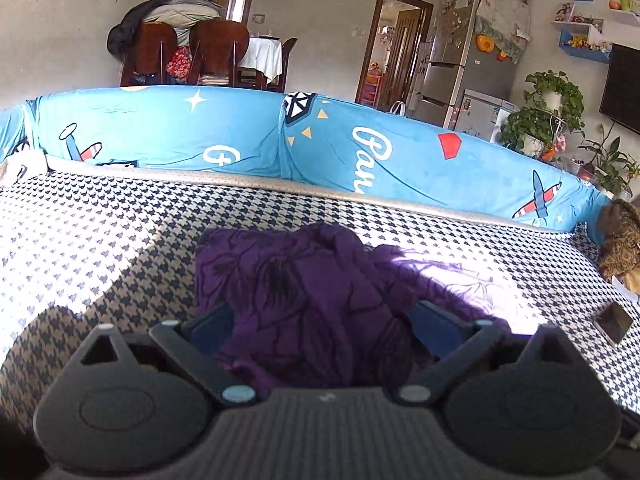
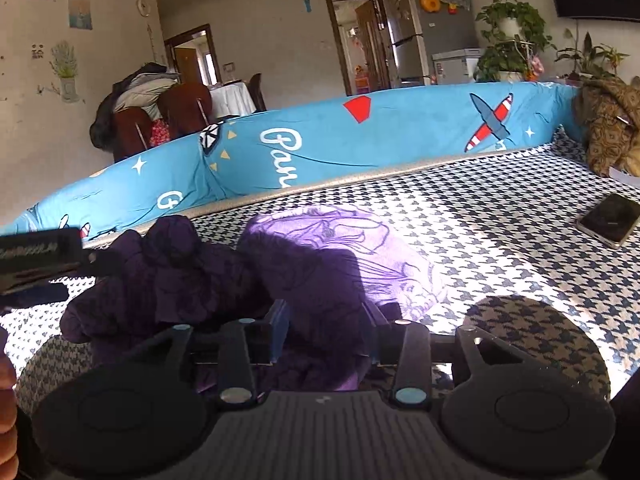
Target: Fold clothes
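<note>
A purple garment with dark line print (image 1: 304,288) lies bunched on the houndstooth sofa cover (image 1: 100,232). My left gripper (image 1: 324,320) is open, its blue pads (image 1: 212,332) wide apart, and a thick fold of the garment sits between them. In the right wrist view the purple garment (image 2: 320,264) spreads into sunlight, with a crumpled lump at its left end. My right gripper (image 2: 326,320) has its pads close together, shut on a fold of the cloth. The left gripper (image 2: 40,264) shows at that view's left edge, touching the lump.
A dark phone (image 2: 612,220) lies on the cover to the right, also the phone (image 1: 614,322) in the left wrist view. A brown patterned cloth pile (image 2: 612,128) sits in the right corner. The blue printed backrest (image 1: 240,132) bounds the far side. A hand (image 2: 6,420) shows at the left edge.
</note>
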